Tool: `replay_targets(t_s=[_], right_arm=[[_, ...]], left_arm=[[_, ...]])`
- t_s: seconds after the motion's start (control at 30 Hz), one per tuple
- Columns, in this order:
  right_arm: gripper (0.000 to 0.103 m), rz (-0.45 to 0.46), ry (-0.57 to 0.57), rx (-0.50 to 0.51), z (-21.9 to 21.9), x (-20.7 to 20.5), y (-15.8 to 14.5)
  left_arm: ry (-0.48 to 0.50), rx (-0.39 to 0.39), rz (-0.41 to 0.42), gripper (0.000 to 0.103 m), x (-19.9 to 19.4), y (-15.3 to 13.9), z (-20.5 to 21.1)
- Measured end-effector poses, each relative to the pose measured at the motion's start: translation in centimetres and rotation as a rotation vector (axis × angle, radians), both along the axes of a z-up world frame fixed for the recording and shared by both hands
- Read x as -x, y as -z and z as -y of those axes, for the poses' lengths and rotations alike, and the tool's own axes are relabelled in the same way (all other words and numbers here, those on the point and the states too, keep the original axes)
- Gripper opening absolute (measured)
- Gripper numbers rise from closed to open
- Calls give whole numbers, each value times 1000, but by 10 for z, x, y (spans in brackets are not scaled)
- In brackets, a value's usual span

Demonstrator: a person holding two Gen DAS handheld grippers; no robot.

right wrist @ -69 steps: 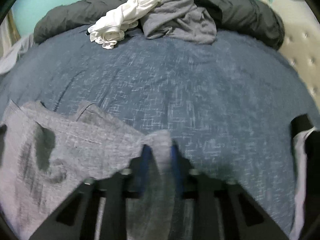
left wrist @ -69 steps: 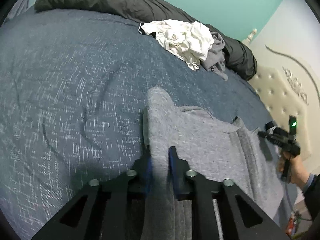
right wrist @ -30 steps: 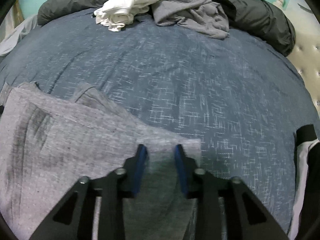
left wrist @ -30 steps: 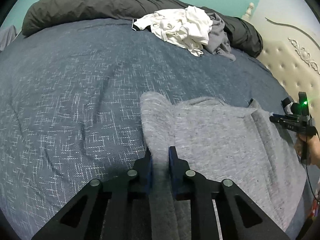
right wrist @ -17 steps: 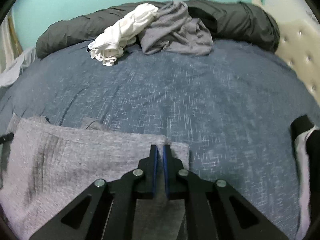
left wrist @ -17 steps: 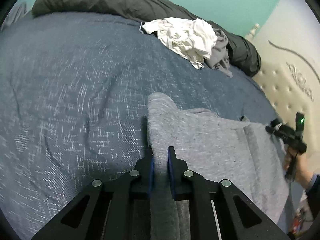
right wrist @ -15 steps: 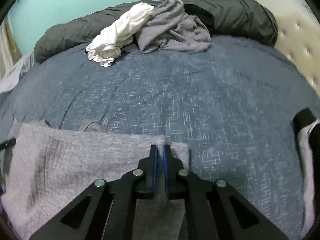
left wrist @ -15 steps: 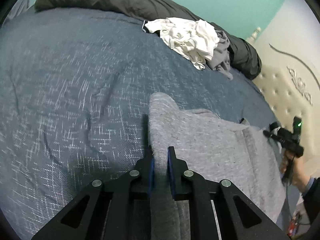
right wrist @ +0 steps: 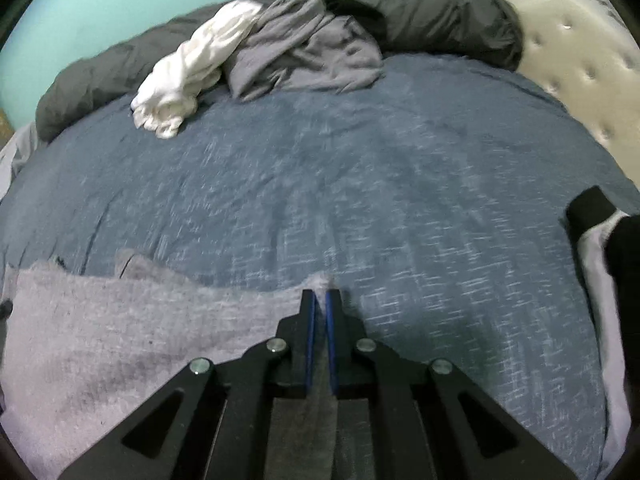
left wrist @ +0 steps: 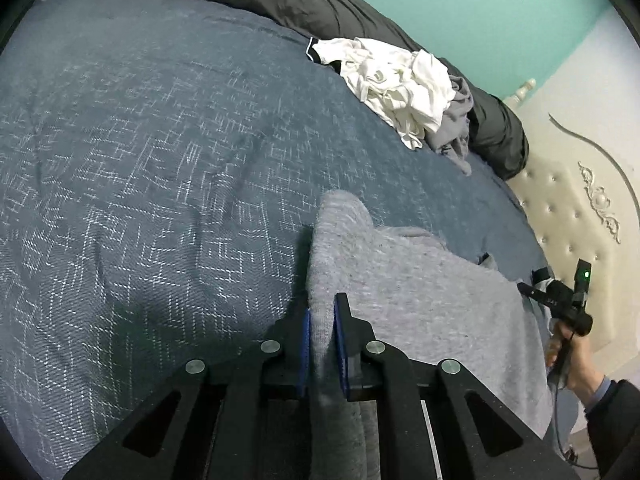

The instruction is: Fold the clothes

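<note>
Left wrist view showed the left gripper (left wrist: 321, 316) with its jaws clamped on one edge of the grey garment (left wrist: 420, 300), and in the right wrist view the right gripper (right wrist: 319, 312) was pinched shut on the opposite corner of it. The cloth hung stretched between them just over the blue bedspread (left wrist: 140, 160), probably so that it could be laid flat for a fold. Well apart, a white garment (right wrist: 188, 76) and a grey one (right wrist: 304, 52) waited against the dark duvet (right wrist: 440, 12).
</note>
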State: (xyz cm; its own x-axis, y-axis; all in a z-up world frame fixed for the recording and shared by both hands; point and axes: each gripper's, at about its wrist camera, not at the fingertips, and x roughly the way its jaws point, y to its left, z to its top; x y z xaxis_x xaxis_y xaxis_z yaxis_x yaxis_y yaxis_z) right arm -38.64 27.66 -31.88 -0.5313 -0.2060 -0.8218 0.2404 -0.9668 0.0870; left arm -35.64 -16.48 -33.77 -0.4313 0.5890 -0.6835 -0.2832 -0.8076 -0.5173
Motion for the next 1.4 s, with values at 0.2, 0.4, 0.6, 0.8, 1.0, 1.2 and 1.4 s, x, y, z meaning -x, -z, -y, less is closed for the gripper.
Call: replay_targets(t_s=[0.2,0.4,0.6,0.8,1.0,1.2,1.4], right_arm=[[38,9,-7,81,-22,-9,-11],[39,52,-71,137,-31,-16,-4],[39,21,-71,208,-36,-23,-7],[39,-9,-14,282,-54,-37,-8],[39,62,-64,210,-38,-33,2],[3,84,-66,61,-7,-20,4],[2,-10,-1,-7,-16,-23,-14]], left_arm=[[13,42,-39,15,0,-23,4],[93,146,-42,15,5,-24,-15],[105,134,-8,18,10,-14,-15],[119,149,-31,17,10,-16,-21],[114,161,-65,10,10,-22,-23],[37,126,-105,5,11,-39,-7],[-6,122,-92,5,20,-33,1]])
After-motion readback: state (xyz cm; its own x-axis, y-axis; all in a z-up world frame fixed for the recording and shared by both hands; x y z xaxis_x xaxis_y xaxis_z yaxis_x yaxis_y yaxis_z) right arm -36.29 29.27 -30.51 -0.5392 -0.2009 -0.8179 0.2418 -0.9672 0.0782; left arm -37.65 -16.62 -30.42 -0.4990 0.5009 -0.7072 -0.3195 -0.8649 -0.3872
